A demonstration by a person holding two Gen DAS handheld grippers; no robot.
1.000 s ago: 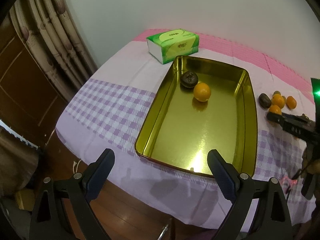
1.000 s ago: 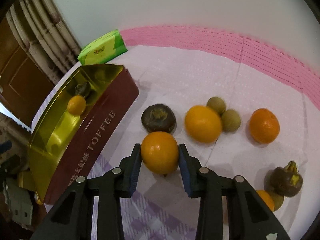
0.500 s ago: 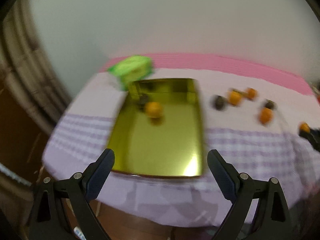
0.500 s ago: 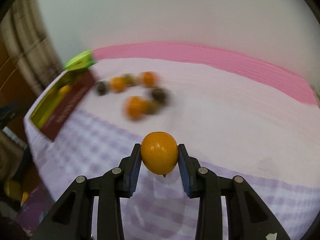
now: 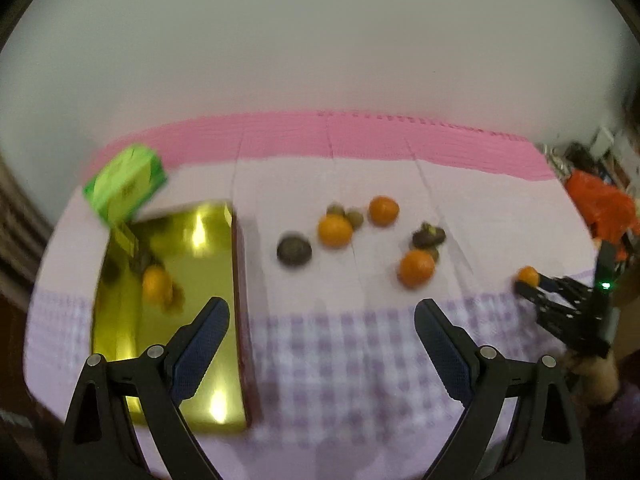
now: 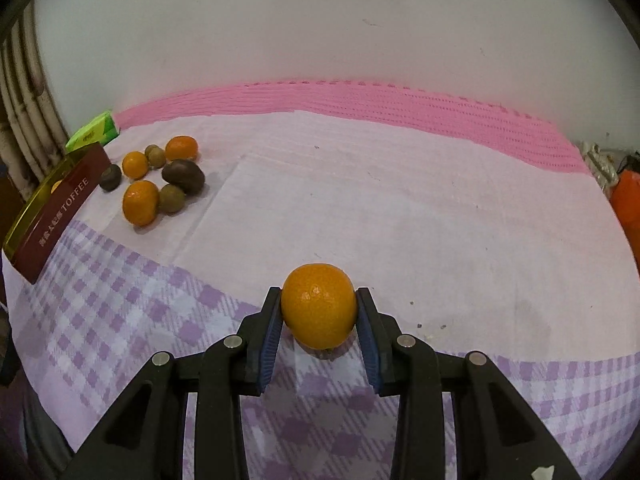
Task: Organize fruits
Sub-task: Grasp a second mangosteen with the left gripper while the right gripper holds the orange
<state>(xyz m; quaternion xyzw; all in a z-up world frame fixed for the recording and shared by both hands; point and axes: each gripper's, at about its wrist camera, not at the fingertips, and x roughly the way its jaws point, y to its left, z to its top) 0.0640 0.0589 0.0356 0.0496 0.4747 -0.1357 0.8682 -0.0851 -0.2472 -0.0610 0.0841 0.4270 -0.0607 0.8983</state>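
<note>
My right gripper (image 6: 318, 318) is shut on an orange (image 6: 318, 306) and holds it low over the checked cloth at the table's near right; the left wrist view shows it too (image 5: 528, 276). My left gripper (image 5: 320, 328) is open and empty above the table's front edge, beside the gold tin (image 5: 120, 332). The tin holds an orange (image 5: 157, 284) and a dark fruit (image 5: 140, 262). Several oranges and dark fruits (image 5: 335, 231) lie in a loose group on the cloth right of the tin, also in the right wrist view (image 6: 140, 202).
A green tissue box (image 5: 124, 184) stands behind the tin at the back left. The tin's maroon side reads TOFFEE (image 6: 60, 216). A pink mat (image 6: 360, 100) runs along the wall. An orange bag (image 5: 604, 204) sits off the table's right end.
My right gripper has carried the orange away from the fruit group toward the table's near right. My left gripper has swung right, so the tin now sits at its left.
</note>
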